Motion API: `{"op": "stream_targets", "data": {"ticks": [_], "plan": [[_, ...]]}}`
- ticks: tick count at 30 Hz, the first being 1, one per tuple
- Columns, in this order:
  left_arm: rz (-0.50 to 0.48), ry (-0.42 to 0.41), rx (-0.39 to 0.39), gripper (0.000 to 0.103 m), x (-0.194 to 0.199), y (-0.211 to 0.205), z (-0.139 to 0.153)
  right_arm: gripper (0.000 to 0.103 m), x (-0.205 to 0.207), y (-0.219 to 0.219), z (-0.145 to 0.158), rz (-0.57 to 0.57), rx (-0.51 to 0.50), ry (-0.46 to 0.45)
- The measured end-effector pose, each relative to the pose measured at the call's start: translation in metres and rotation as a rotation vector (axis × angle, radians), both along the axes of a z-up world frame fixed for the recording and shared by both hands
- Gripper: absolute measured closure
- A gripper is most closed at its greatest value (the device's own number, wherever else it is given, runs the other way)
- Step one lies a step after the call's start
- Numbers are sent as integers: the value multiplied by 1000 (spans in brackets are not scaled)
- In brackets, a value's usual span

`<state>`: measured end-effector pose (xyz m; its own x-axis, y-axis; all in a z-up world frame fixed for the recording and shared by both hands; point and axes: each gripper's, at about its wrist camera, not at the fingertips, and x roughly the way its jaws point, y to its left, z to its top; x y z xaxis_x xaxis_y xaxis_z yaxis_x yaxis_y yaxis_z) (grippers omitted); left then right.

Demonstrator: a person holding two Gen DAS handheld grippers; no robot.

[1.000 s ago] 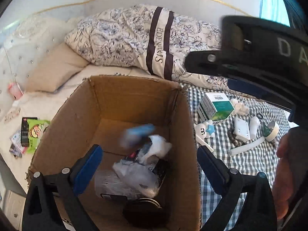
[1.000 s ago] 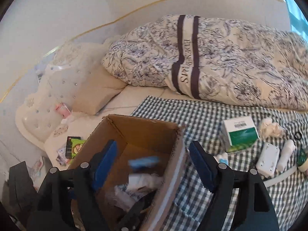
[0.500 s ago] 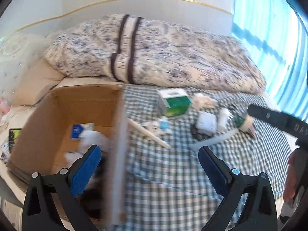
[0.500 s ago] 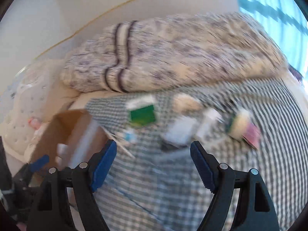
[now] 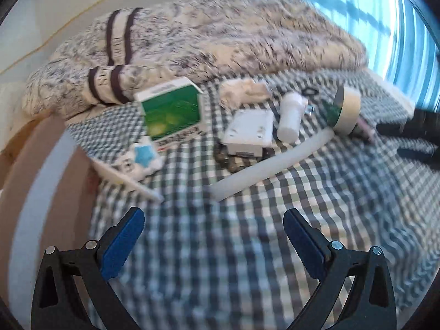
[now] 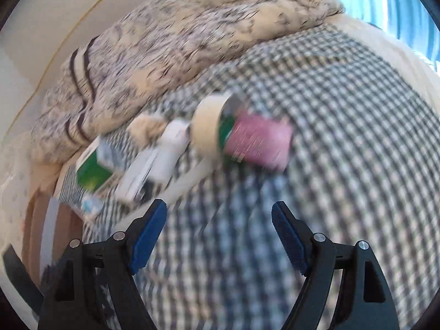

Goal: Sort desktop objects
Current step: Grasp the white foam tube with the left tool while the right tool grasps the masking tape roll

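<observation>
Loose objects lie on a checked cloth [image 5: 220, 247]: a green and white box [image 5: 172, 114], a flat white device [image 5: 249, 133], a white bottle [image 5: 291, 115], a roll of tape [image 5: 346, 108], a long white stick [image 5: 269, 163] and a small white toy with a blue star [image 5: 143, 158]. My left gripper [image 5: 214, 229] hangs open above the cloth, short of the stick, holding nothing. In the right wrist view, blurred by motion, the tape roll [image 6: 206, 126] and a pink packet [image 6: 260, 143] sit ahead of my open, empty right gripper [image 6: 219, 220].
The cardboard box [image 5: 46, 192] stands at the left edge of the cloth, its wall also showing as cardboard [image 6: 41, 228] in the right wrist view. A patterned duvet [image 5: 206, 35] is piled behind the objects. A bright window [image 5: 365, 13] is at the far right.
Both grippers have swung right, away from the cardboard box and over the checked cloth. The scattered objects now lie closer ahead. A blue item fell into the box earlier.
</observation>
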<state>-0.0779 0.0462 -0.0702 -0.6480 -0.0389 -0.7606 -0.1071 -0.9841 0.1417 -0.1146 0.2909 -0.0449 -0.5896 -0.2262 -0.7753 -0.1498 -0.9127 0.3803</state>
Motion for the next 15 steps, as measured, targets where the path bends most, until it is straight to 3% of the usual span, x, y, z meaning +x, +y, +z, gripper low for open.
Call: {"op": "stream_targets", "data": {"ticks": [9,12,14,15], "plan": [[-12,-76,31,0,-63,-3,-42,24,-68,-2,8,-36,48,32],[-24,-76,85,2,-65,-8,-50,26,-87,-14,1,-37,86,0],[-52,-82,123,15,-64,-9,-50,47,-94,-17,-5,-48,108,-37],[-69,-84,132,25,-63,-8,-48,73,-95,-16,-8,-49,102,-54]]}}
